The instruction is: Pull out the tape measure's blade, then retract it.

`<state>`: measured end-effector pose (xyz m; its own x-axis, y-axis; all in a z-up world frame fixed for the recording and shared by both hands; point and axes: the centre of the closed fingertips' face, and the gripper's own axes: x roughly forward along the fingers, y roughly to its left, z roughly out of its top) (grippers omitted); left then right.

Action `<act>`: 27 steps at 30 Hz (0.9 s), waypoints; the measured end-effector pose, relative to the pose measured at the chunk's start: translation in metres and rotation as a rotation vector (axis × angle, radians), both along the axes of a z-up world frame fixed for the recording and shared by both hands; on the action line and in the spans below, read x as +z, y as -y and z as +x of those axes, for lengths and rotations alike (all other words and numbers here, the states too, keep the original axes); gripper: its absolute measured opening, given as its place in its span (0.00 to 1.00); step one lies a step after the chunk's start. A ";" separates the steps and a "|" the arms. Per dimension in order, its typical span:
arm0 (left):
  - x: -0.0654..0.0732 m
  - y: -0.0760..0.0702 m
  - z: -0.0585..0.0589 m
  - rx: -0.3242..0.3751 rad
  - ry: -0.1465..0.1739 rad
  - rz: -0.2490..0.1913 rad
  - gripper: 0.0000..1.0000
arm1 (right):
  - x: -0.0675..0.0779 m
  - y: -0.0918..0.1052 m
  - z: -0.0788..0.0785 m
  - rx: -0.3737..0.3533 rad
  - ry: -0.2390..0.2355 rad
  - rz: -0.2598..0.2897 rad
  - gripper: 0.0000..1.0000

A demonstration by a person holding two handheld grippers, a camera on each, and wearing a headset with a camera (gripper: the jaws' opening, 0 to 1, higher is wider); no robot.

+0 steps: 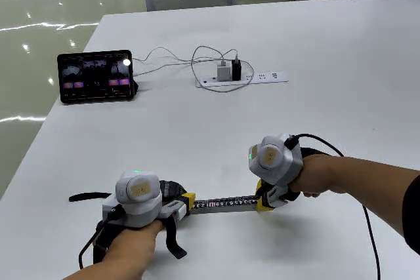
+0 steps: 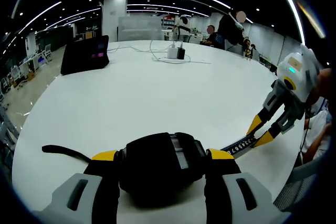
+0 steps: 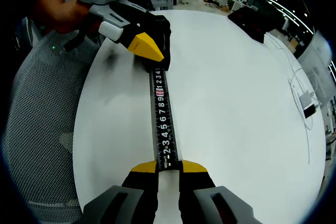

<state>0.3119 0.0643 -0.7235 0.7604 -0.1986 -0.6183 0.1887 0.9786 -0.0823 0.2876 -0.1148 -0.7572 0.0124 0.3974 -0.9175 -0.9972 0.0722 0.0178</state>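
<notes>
Near the front edge of the bench (image 1: 328, 63), toward its left corner, the left tongs (image 1: 177, 202) are clamped on the tape measure case (image 1: 172, 190). The left gripper view shows the two yellow-tipped jaws of the left tongs (image 2: 163, 156) pressed against opposite sides of the black case (image 2: 160, 166), which rests on the bench surface. A black strap (image 1: 88, 196) runs from the case toward the left edge and lies flat on the bench (image 2: 60, 150).

The blade (image 1: 223, 202) is partly drawn out of the case. It lies straight along the bench, roughly parallel to the front edge, with its printed scale facing up (image 3: 161, 114). The right tongs (image 1: 262, 201) are closed on the free end of the blade. In the right gripper view the blade end sits between the two yellow jaw tips of the right tongs (image 3: 169, 167), and the case (image 3: 160, 30) is at the far end of the blade, held by the left tongs (image 3: 152, 38). The left gripper view shows the right tongs (image 2: 260, 132) gripping the blade (image 2: 240, 146) at the right.

A tablet (image 1: 96, 75) stands propped near the left edge, screen lit. A white power strip (image 1: 262, 77) lies further back near the middle of the bench, with a white charger (image 1: 224, 70) and a black charger (image 1: 236, 69) plugged in and cables looped beside it. A grey mesh chair (image 3: 37, 129) stands just off the front edge.
</notes>
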 end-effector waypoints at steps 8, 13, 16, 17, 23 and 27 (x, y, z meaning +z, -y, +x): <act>0.001 0.000 0.000 -0.007 0.021 -0.008 0.60 | 0.000 -0.004 0.000 -0.021 -0.007 0.015 0.11; 0.001 0.000 0.000 -0.007 0.021 -0.009 0.61 | 0.000 -0.006 0.000 -0.022 -0.009 0.021 0.11; 0.001 0.000 0.000 -0.007 0.021 -0.012 0.61 | 0.000 -0.007 0.000 -0.016 -0.011 0.026 0.11; 0.001 0.000 -0.001 -0.006 0.020 -0.014 0.61 | 0.000 -0.007 0.000 -0.016 -0.010 0.026 0.11; 0.001 0.000 -0.001 -0.008 0.021 -0.020 0.61 | 0.000 -0.008 0.000 0.002 0.003 0.030 0.11; 0.001 0.000 -0.001 -0.011 0.024 -0.018 0.61 | 0.000 -0.009 0.000 -0.007 0.001 0.044 0.11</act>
